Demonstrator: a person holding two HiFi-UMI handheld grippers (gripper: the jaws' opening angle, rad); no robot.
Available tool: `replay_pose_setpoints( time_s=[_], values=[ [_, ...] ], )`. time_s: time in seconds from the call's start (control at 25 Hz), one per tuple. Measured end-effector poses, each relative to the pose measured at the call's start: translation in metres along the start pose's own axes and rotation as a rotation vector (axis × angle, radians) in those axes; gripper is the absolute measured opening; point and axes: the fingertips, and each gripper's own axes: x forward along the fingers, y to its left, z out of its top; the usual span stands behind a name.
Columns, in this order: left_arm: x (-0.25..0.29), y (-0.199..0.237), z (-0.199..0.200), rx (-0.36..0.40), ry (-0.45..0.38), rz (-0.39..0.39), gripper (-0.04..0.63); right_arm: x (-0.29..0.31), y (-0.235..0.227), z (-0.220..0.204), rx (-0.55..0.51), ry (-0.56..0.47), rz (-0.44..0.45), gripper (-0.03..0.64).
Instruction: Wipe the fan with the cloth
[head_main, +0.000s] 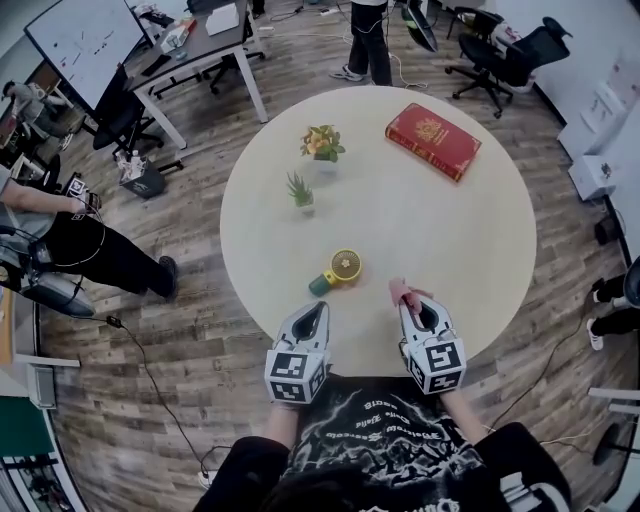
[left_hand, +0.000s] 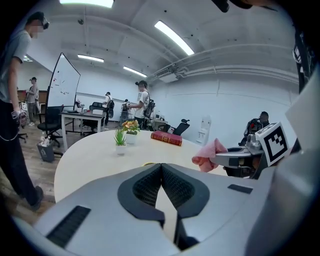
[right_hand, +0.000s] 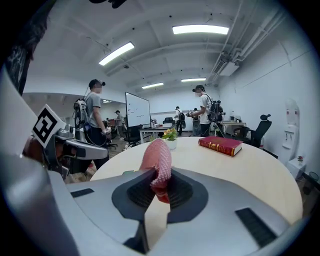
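While the left claw is pressed together empty, the right claw pinches the pink cloth.

We face the fan on the table.
Our right gripper grips the cloth; our left gripper sits near the fan.

Yellow fan lying flat, pink cloth clamped in right tongs

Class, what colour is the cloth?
The cloth is pink, clearest in the right gripper view.
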Motion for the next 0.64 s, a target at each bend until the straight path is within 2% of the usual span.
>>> replay_pose_setpoints(
  time_s=[0.24,0.64],
  values=[
    [-0.0010,0.0011,0.0023,0.054,0.005,0.002,0.021,0.0035,0.0030,-0.0025,-0.037,0.023,0.000,0.041],
    [0.0016,0.0075,0.0003,0.051,0.015,0.002,0.021,0.0058,0.0027,-0.0039,-0.069,0.030,-0.019,0.041]
  ],
)
